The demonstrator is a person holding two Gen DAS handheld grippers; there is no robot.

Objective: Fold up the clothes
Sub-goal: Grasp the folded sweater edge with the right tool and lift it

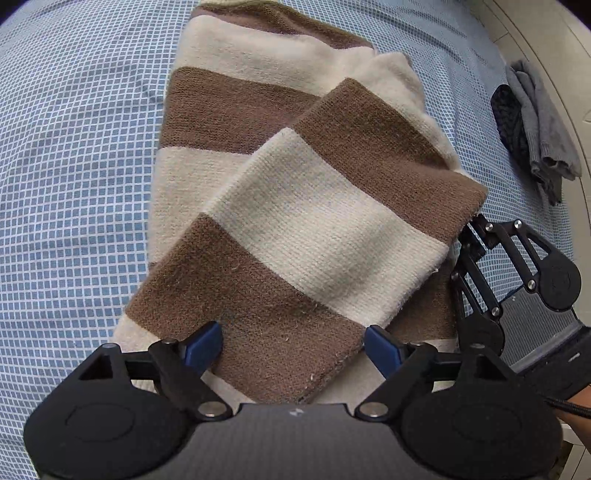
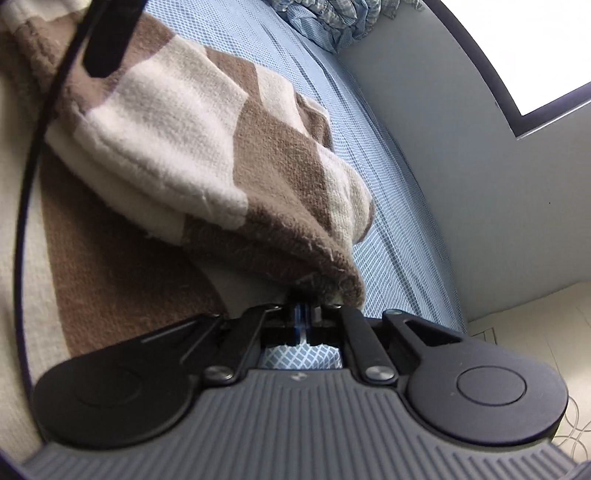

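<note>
A brown and cream striped knit sweater [image 1: 295, 206] lies on the blue checked bed sheet [image 1: 74, 166]. One folded part lies slanted across the rest. My left gripper [image 1: 293, 345] is open, its blue fingertips [image 1: 203, 343] on either side of the near brown end of that part. My right gripper [image 1: 471, 236] is at the sweater's right edge. In the right wrist view the right gripper [image 2: 303, 314] is shut on the brown edge of the sweater [image 2: 221, 155] and holds it lifted off the layer below.
A grey cloth [image 1: 543, 125] and a dark knit item [image 1: 508, 114] lie at the bed's far right edge. Bunched checked bedding [image 2: 343, 18] sits at the far end by a pale wall [image 2: 461, 155]. The floor [image 2: 524, 325] lies past the bed edge.
</note>
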